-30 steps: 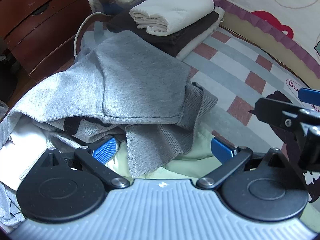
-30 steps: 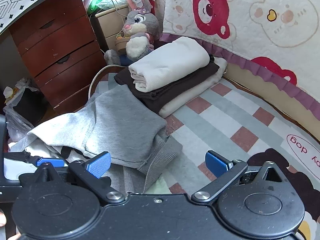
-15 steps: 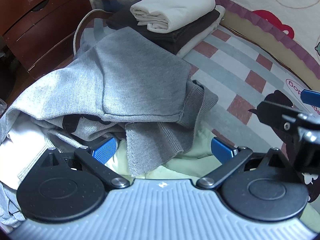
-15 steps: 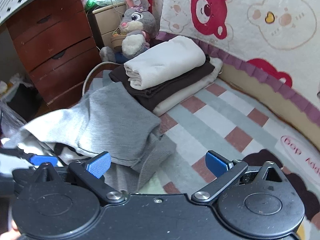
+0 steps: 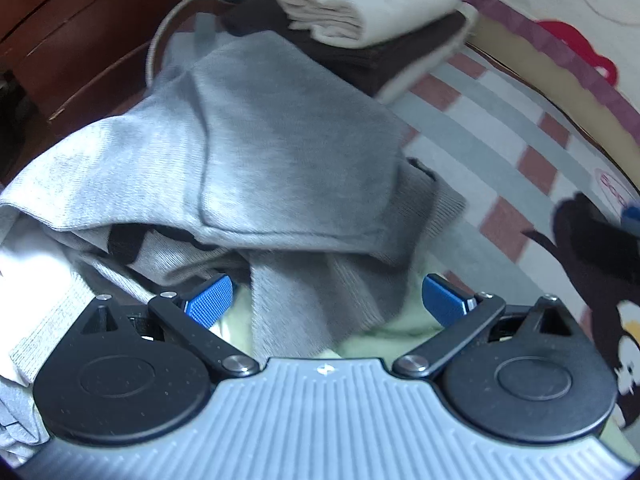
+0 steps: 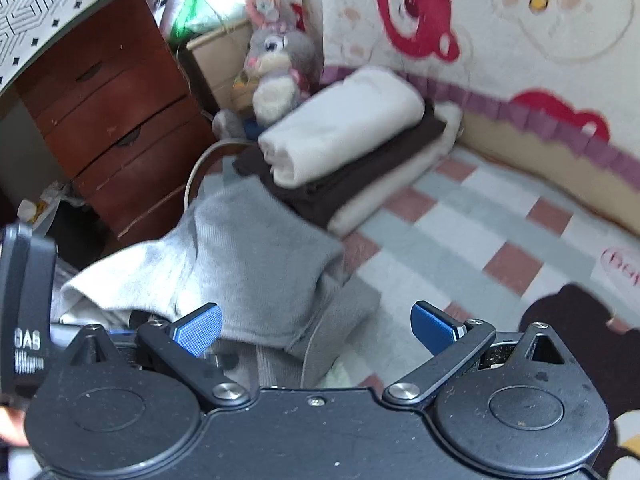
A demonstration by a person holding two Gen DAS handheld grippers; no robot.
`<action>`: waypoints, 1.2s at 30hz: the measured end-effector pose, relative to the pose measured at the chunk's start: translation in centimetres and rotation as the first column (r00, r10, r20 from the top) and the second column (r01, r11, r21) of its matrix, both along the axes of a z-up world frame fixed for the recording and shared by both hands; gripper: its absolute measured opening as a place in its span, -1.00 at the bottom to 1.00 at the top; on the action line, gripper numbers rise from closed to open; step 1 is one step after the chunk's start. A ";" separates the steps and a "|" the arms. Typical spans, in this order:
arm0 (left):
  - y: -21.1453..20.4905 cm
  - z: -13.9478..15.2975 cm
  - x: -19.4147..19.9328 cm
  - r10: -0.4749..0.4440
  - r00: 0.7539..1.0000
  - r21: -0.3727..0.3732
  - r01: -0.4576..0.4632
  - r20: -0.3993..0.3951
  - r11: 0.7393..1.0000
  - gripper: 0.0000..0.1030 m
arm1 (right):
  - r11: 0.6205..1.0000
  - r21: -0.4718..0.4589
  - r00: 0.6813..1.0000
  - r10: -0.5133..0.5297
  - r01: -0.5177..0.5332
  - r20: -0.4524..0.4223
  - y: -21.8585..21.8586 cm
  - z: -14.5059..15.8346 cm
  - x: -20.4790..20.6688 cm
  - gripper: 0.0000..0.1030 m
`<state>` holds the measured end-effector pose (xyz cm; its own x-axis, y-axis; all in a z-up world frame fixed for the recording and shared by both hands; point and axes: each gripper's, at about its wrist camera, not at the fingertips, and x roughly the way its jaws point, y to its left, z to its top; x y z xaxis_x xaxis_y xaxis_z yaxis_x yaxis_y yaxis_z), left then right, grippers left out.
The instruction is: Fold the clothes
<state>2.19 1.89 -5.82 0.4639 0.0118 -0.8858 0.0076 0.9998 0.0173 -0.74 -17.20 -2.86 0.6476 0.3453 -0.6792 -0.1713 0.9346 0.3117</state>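
Meanwhile, both views had shifted a little over the last second: in the left wrist view the crumpled grey knit sweatshirt [image 5: 280, 168] filled more of the frame than a second earlier, and the right tool, which had shown plainly at that view's right edge, had slid almost out of sight. The left claw [image 5: 326, 300] was released, its blue pads wide apart on either side of the sweatshirt's ribbed grey hem [image 5: 312, 300], which hung down between them without being pinched. The right claw [image 6: 316, 326] was likewise spread and empty, set just above the sweatshirt's lower right corner.

The sweatshirt lay heaped near the edge of the checked pink-and-grey bed sheet [image 5: 500, 152], on top of a pale green garment [image 5: 400, 320] and some white cloth [image 5: 36, 264]. Beyond it, toward the corner of the bed, sat the finished stack, a rolled cream garment [image 6: 344, 136] on a folded dark brown one [image 6: 360, 184], beside a grey plush rabbit [image 6: 276, 64].

Judging by this, the approach was nearly done and the grasp not yet made; the hem looked like the likely first hold for spreading the sweatshirt flat.
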 end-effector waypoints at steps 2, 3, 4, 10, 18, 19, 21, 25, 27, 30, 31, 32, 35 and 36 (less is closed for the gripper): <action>1.0 -0.9 0.9 0.002 1.000 0.013 -0.002 0.005 1.000 1.00 | 1.000 0.016 1.000 0.006 -0.006 -0.020 0.0 -1.0 0.3 0.95; 1.6 -1.5 1.5 0.009 1.000 0.022 -0.009 -0.003 1.000 1.00 | 1.000 0.022 1.000 0.013 -0.013 -0.023 0.0 -1.5 0.5 0.94; 2.3 -2.1 2.0 0.027 1.000 0.034 -0.027 -0.011 0.999 1.00 | 0.999 0.031 0.999 0.022 -0.022 -0.023 0.0 -2.1 0.7 0.91; 7.0 -3.7 4.6 0.158 0.987 0.076 -0.157 -0.002 0.985 0.90 | 0.993 0.064 0.995 0.096 -0.096 -0.009 0.7 -5.4 3.3 0.88; 10.8 -3.4 5.6 0.232 0.972 -0.011 -0.232 0.032 0.973 0.28 | 0.986 0.131 0.991 0.111 -0.101 -0.070 1.2 -8.9 11.5 0.88; 11.1 -3.4 5.7 0.236 0.971 -0.024 -0.236 0.032 0.972 0.26 | 0.985 0.141 0.991 0.110 -0.098 -0.082 1.2 -9.4 12.7 0.88; 11.4 -3.4 5.8 0.232 0.972 -0.028 -0.231 0.030 0.972 0.18 | 0.984 0.160 0.988 0.099 -0.079 -0.118 1.3 -10.4 14.8 0.88; 11.8 -2.8 5.4 0.241 0.970 -0.014 -0.240 0.036 0.971 0.17 | 0.971 0.236 0.979 0.075 -0.029 -0.188 1.4 -12.5 17.5 0.89; 12.2 -2.8 5.4 0.257 0.965 0.022 -0.258 0.045 0.966 0.21 | 0.970 0.241 0.977 0.089 -0.041 -0.193 2.1 -13.4 18.4 0.89; 12.9 -3.2 5.5 0.280 0.958 0.066 -0.283 0.053 0.957 0.44 | 0.979 0.201 0.979 0.079 -0.040 -0.190 3.2 -14.9 19.5 0.89; 13.3 -3.7 5.6 0.288 0.957 0.057 -0.290 0.041 0.955 0.53 | 0.977 0.211 0.977 0.070 -0.026 -0.200 3.4 -15.6 19.8 0.86; 13.6 -4.1 5.8 0.295 0.955 0.047 -0.297 0.030 0.954 0.67 | 0.969 0.246 0.973 0.081 -0.025 -0.217 3.4 -16.2 19.9 0.57; 15.2 -6.0 7.1 0.367 0.930 -0.056 -0.368 -0.026 0.928 0.80 | 0.927 0.363 0.964 0.173 -0.091 -0.200 4.5 -16.2 18.8 -0.39; 15.9 -6.4 7.4 0.397 0.917 -0.097 -0.399 -0.038 0.912 0.80 | 0.927 0.351 0.966 0.200 -0.132 -0.165 5.2 -15.4 17.9 -0.53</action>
<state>9.62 17.77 -12.26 0.4242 0.1029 -0.8997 -0.3921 0.9164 -0.0801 17.18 -12.03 -18.31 0.4283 0.6648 -0.6121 -0.2192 0.7335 0.6434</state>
